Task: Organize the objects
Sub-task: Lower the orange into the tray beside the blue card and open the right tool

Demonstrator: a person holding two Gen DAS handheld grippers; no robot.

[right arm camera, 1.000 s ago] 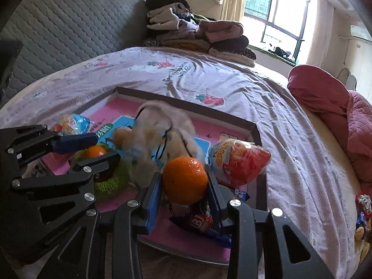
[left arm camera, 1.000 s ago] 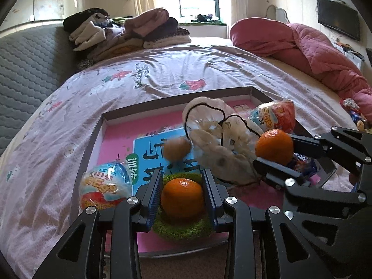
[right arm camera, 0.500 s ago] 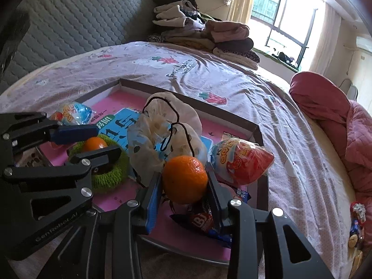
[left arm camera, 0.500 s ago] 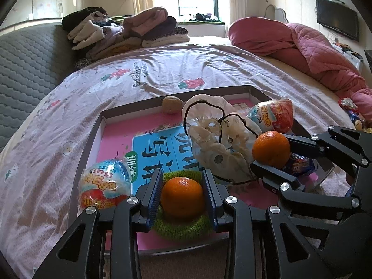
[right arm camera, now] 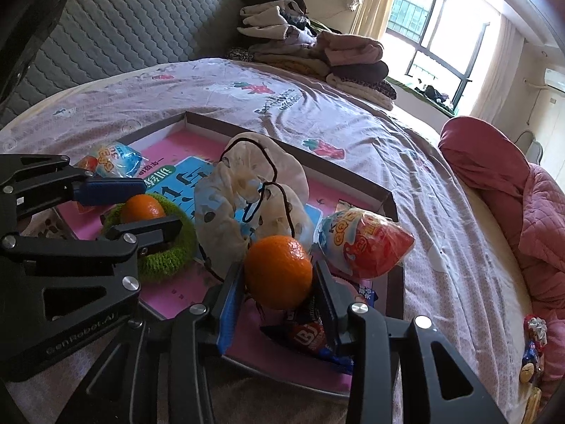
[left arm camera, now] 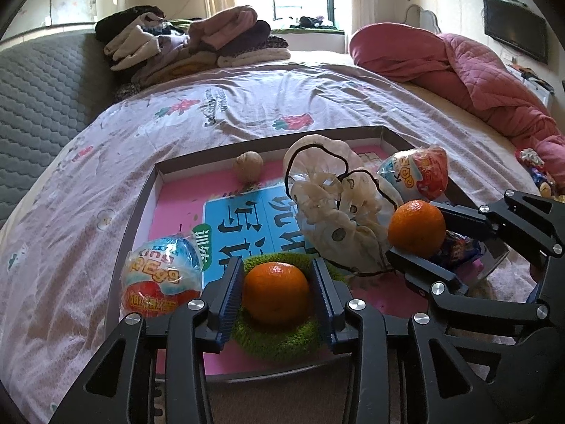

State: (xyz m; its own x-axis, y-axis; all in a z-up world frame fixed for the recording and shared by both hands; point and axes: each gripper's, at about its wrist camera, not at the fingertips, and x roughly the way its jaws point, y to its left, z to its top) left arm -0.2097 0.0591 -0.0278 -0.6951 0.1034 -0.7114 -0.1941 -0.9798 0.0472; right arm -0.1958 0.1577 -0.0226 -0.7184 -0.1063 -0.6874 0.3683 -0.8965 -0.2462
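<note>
A shallow cardboard box lid with a pink and blue bottom lies on the bed. My left gripper is shut on an orange over a green knitted ring at the lid's near edge. My right gripper is shut on a second orange above a dark snack packet; it shows at the right of the left wrist view. A crumpled white drawstring bag stands in the middle. A walnut rests by the far wall.
Two wrapped toy eggs lie in the lid, one at near left, one at far right. Folded clothes pile at the bed's head. A pink quilt lies at right. Small wrapped sweets lie on the sheet.
The walnut rolled from beside the bag to the lid's far wall and stopped there. The bag settled upright. Both grippers kept their oranges and barely moved.
</note>
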